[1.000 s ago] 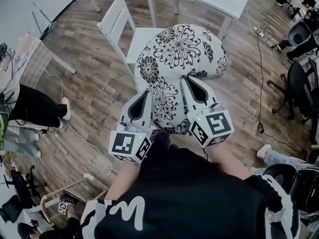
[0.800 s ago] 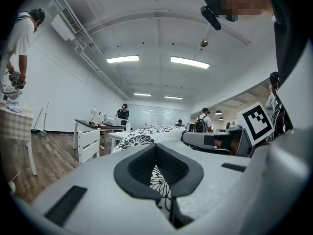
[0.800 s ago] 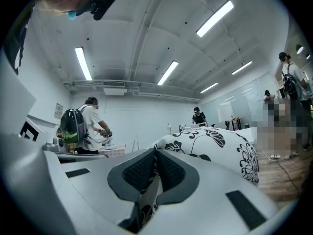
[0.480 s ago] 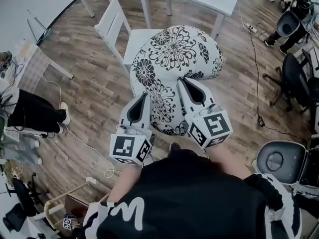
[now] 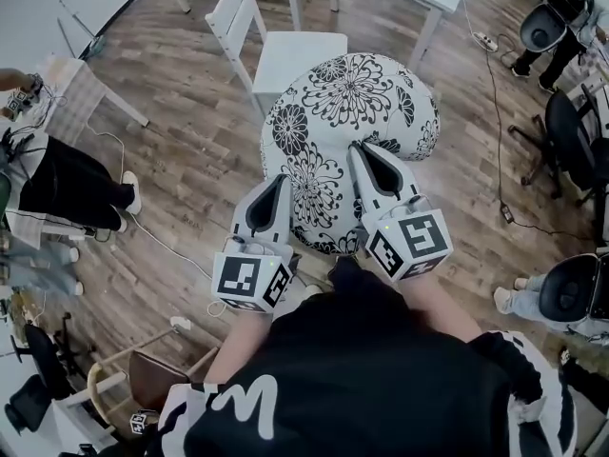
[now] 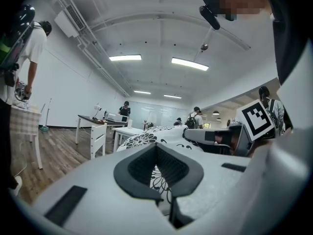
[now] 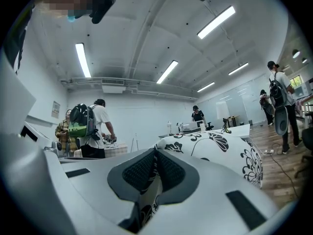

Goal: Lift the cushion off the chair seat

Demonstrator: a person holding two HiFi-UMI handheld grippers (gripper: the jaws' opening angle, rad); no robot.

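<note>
The round white cushion with black flower print (image 5: 352,98) hangs near the bare seat of the white wooden chair (image 5: 297,53). The left gripper (image 5: 274,187) and right gripper (image 5: 363,152) each pinch narrowly on its near edge fabric. Best to raise both evenly, so neither fold slips.

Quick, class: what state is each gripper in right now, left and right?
Left gripper: shut, pinching the cushion fabric.
Right gripper: shut, pinching the cushion fabric too.

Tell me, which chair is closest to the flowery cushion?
The white chair, right by the cushion; the black office chairs stand farther off at the right.
</note>
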